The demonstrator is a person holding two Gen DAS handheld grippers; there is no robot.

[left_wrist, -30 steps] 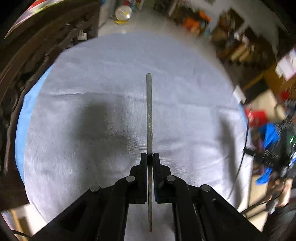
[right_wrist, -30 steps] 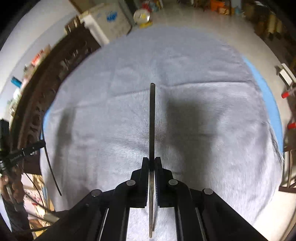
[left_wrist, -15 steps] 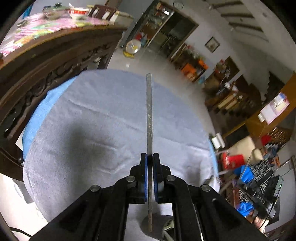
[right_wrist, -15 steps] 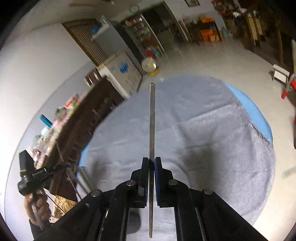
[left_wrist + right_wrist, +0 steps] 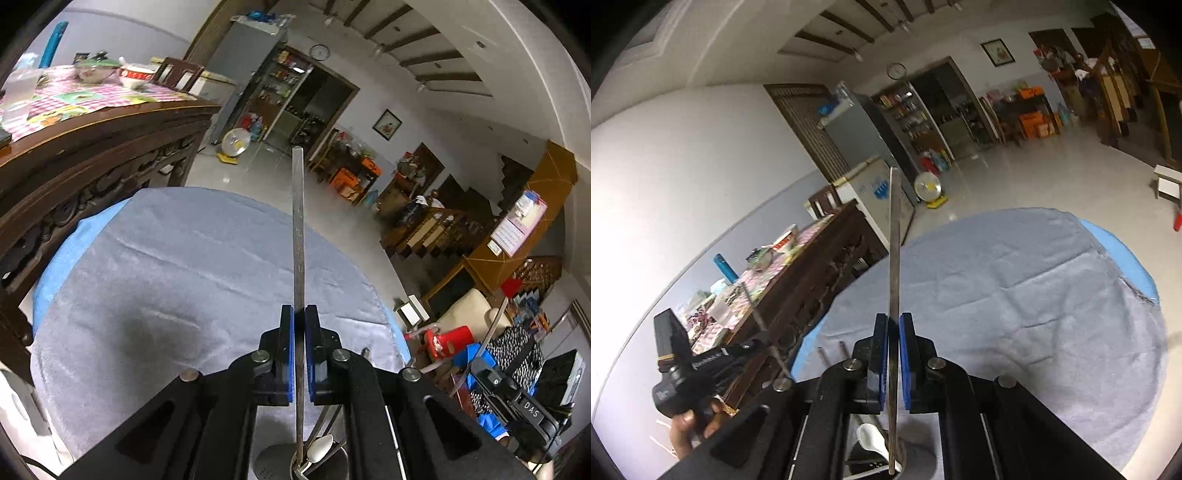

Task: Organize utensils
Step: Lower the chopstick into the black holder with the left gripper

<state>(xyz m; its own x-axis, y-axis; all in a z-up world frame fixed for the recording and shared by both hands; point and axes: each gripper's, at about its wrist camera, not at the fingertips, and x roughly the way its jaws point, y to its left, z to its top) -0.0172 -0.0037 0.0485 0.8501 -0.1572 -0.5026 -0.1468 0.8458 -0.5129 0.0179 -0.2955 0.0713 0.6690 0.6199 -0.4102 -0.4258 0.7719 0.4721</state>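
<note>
My left gripper (image 5: 299, 317) is shut on a thin metal chopstick (image 5: 298, 229) that points up and forward; its lower end reaches into a round metal utensil holder (image 5: 280, 461) below the fingers, where a metal spoon (image 5: 320, 448) stands. My right gripper (image 5: 894, 325) is shut on a second metal chopstick (image 5: 894, 240), held the same way, its lower end over a holder (image 5: 864, 461) with a white spoon (image 5: 872, 437) in it. The left gripper and the hand holding it show at the lower left of the right wrist view (image 5: 690, 384).
A round table under a grey cloth (image 5: 166, 277) with a blue cover beneath lies ahead; it also shows in the right wrist view (image 5: 1015, 295). A carved dark wooden sideboard (image 5: 92, 155) with bowls stands to the left. Cluttered furniture and a red stool (image 5: 448, 339) are on the right.
Both grippers have tilted up from looking down at the cloth to looking across the room. The utensil holders with spoons have come into view under the chopsticks' lower ends.
</note>
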